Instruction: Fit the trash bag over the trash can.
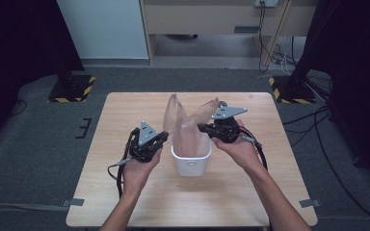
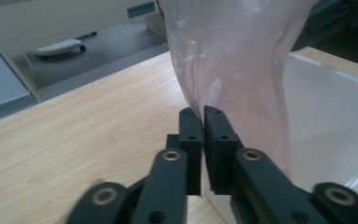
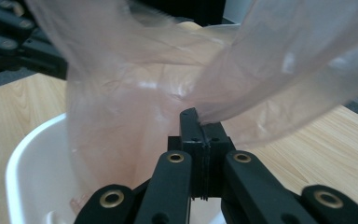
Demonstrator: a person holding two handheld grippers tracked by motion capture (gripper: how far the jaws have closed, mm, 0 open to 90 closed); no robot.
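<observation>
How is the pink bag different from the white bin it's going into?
The pink plastic bag is thin, see-through and crinkly; the white bin is stiff and solid. The bag stands tall, rising above the bin's rim, while the bin is short. The left gripper and right gripper pinch the bag; the bin rests untouched on the table.

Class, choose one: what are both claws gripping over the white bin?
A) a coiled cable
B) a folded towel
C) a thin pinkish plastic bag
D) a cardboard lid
C: the left claw and right claw are each shut on the translucent plastic bag that hangs into the white bin.
</observation>
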